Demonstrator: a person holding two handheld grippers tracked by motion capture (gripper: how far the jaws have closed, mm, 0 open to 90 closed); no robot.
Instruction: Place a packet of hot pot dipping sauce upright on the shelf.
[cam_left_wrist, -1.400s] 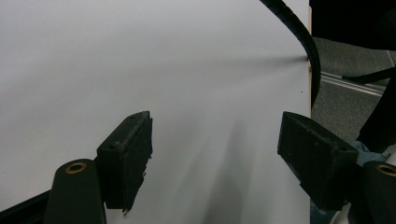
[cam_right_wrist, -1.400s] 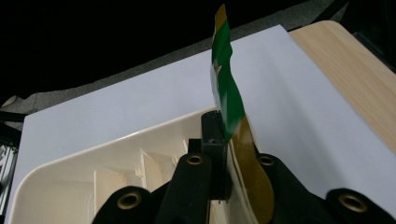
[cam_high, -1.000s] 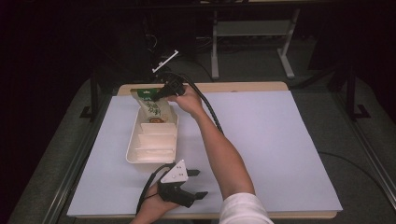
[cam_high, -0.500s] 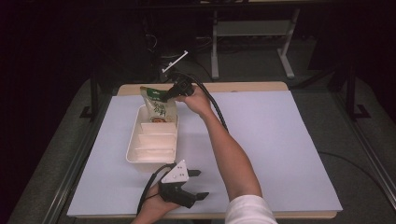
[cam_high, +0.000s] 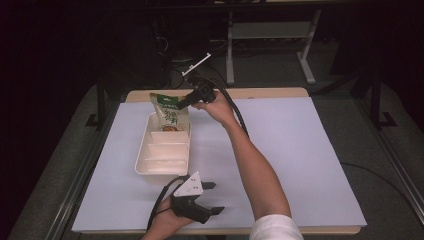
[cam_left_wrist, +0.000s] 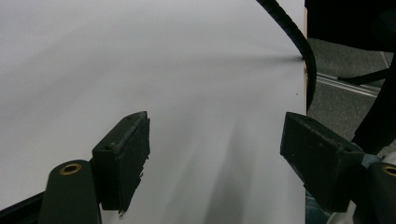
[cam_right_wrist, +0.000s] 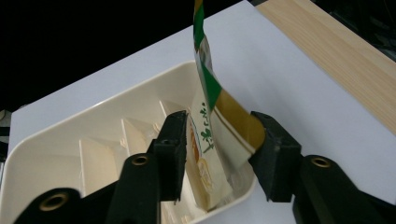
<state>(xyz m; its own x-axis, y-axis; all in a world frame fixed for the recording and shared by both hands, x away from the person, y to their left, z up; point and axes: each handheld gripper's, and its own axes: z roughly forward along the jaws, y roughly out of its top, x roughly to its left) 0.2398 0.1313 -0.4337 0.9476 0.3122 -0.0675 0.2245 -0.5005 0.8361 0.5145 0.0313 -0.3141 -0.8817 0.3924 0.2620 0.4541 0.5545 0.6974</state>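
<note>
The green, cream and tan printed snack pouch (cam_high: 170, 114) stands upright in the far end compartment of the cream plastic divided tray (cam_high: 145, 167), its top edge risen above the tray rim. In the right gripper view the pouch (cam_right_wrist: 211, 140) sits between your two black fingers (cam_right_wrist: 170, 149), its lower end down in that end compartment and its green-striped top bending up and away from you. The fingers stand apart on either side of it, at a middling spread; the left one lies close against the printed face, but you cannot tell from these views whether either one presses the pouch.

In the high view your right gripper (cam_high: 186, 102) reaches out over the far end of the tray, its tips at the pouch's upper right corner, with your right hand (cam_high: 217, 106) behind it and the thick black cable (cam_high: 235, 112) trailing back along your forearm.

The tray lies lengthwise on the white sheet covering the surface (cam_high: 300, 150), left of centre, its nearer compartments holding nothing you can make out.

Your left gripper (cam_high: 210, 197) rests low at the near edge of the surface, just in front of the tray's near end, its grey three-cornered plate (cam_high: 190, 186) on top. Its fingers (cam_left_wrist: 122, 158) are spread wide, holding nothing, with bare white sheet between them.
</note>
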